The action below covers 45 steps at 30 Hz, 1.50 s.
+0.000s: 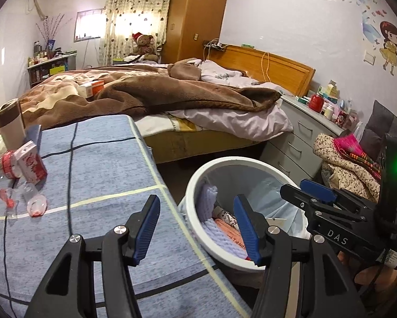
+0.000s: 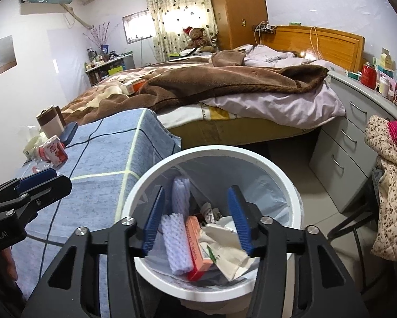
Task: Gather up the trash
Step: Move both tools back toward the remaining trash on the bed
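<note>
- Left wrist view: our left gripper [image 1: 198, 228] hangs released, its jaws spread wide with nothing between them, above the edge where the blue cloth-covered table [image 1: 97, 164] meets the white bin [image 1: 198, 180].
- Ahead and to its left on the table lies the trash not yet gathered: a pink-and-red carton [image 1: 31, 161], a red-capped crushed bottle [image 1: 7, 164] touching it, and clear plastic scraps [image 1: 35, 204] nearer us. A tall cup [image 1: 9, 124] stands behind them.
- To its right, our right gripper [image 1: 308, 193] reaches in over the bin.
- We judge the left one is poised to go back toward that pile.
- Right wrist view: our right gripper [image 2: 197, 212] is also released, jaws wide apart and empty, directly above the bin's [image 2: 291, 182] mouth, the natural place for letting something drop.
- Below and between its jaws lie white foam netting [image 2: 176, 243], an orange box [image 2: 197, 246] and crumpled paper [image 2: 225, 243], all inside the lined bin.
- Off to its left, the left gripper [image 2: 39, 182] hovers over the table, with the carton [image 2: 56, 152] beyond it.
</note>
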Motion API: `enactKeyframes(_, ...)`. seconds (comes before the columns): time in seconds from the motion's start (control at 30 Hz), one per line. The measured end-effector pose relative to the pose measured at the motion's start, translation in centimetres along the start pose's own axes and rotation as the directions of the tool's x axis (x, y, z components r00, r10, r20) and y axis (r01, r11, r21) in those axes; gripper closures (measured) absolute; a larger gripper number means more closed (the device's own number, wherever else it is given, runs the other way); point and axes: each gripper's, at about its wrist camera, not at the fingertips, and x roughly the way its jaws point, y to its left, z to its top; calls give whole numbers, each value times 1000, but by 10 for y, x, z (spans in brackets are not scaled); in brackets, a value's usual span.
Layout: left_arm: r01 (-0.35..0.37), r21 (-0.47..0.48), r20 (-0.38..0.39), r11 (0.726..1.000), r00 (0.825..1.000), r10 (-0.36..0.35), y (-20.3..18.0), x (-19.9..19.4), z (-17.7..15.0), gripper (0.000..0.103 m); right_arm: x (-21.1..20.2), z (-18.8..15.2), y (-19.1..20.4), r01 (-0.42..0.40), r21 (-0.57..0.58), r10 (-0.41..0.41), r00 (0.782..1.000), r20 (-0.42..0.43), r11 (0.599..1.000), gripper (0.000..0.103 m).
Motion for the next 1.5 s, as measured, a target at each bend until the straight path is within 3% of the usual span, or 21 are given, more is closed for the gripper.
enactKeyframes(0.2, -45, -23, 29, 999, 999, 46, 21, -17, -5, 40, -1, 0, 17, -27, -11, 27, 1000, 13, 1000, 49)
enactKeyframes(0.33, -77, -42, 46, 996, 996, 78, 39, -29, -9, 38, -1, 0, 33, -58, -25, 59, 998, 27, 998, 37)
enactKeyframes(0.6, -166, -124, 59, 978, 983, 174, 91, -49, -19, 37, 11, -1, 70, -124, -69, 126, 992, 18, 990, 36)
enactKeyframes(1.1, -320, -278, 21, 906, 941, 339, 194, -78, -43, 36, 42, 3, 144, -242, -176, 238, 970, -45, 954, 36)
enactKeyframes(1.27, -354, -319, -9, 879, 929, 370, 225, -75, -49, 36, 59, 10, 166, -279, -193, 269, 960, -75, 941, 36)
enactKeyframes(1.5, -369, -338, -53, 866, 926, 374, 256, -57, -49, 36, 83, 27, 199, -338, -232, 324, 941, -99, 912, 36)
